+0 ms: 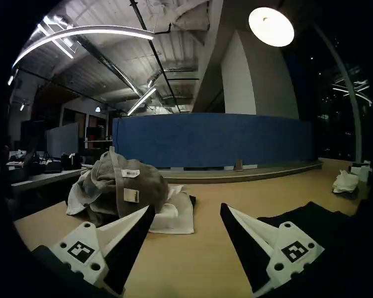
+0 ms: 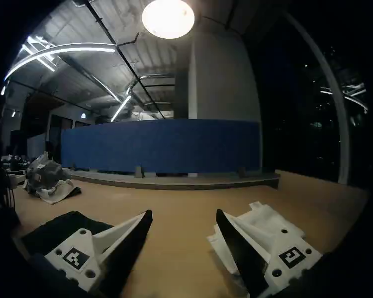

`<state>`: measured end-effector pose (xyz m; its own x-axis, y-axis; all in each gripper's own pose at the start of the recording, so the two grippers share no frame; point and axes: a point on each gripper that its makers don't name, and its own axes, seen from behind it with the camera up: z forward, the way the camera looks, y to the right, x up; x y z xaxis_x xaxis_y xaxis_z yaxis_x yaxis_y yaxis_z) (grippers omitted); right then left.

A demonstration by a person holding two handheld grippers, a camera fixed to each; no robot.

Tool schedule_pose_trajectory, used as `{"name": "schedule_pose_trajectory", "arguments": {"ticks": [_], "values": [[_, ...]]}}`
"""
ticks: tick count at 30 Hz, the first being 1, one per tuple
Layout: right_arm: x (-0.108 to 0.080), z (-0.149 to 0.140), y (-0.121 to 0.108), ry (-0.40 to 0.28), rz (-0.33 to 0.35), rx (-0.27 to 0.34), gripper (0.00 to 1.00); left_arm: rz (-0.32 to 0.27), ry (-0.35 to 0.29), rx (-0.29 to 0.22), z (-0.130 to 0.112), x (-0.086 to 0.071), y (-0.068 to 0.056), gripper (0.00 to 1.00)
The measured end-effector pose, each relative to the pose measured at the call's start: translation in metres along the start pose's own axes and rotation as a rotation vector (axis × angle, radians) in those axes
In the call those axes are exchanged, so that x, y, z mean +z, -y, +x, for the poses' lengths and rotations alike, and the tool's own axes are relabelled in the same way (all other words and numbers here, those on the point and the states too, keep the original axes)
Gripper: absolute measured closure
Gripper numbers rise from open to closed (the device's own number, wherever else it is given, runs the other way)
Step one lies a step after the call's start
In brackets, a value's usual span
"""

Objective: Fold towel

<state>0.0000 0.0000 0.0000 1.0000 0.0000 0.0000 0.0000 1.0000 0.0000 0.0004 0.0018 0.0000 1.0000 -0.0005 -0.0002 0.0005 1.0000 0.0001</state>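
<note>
Left gripper view shows open counter (image 1: 201,253) running ahead to a blue partition (image 1: 211,139) on its far edge. Both the left hand-held gripper (image 1: 186,206) and the right hand-held gripper (image 2: 184,212) are released, grasping nothing. A black towel (image 1: 311,213) lies flat, low right; a crumpled grey towel heap (image 1: 112,184) sits left.

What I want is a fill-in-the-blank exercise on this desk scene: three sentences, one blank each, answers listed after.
1. The left tool and the right tool both stand ___, holding nothing.
2. Against the grey towel pile lies a folded towel whose colour is ___.
3. Behind the wooden table runs a partition whose colour is ___.

Missing words: open; white; blue.
</note>
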Motion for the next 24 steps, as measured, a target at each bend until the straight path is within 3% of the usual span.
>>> {"name": "schedule_pose_trajectory", "arguments": {"ticks": [24], "values": [[0.0015,0.0012,0.0057,0.000,0.036,-0.001,0.00,0.000,0.000,0.000,0.0001,-0.0002,-0.0013,0.02]]}}
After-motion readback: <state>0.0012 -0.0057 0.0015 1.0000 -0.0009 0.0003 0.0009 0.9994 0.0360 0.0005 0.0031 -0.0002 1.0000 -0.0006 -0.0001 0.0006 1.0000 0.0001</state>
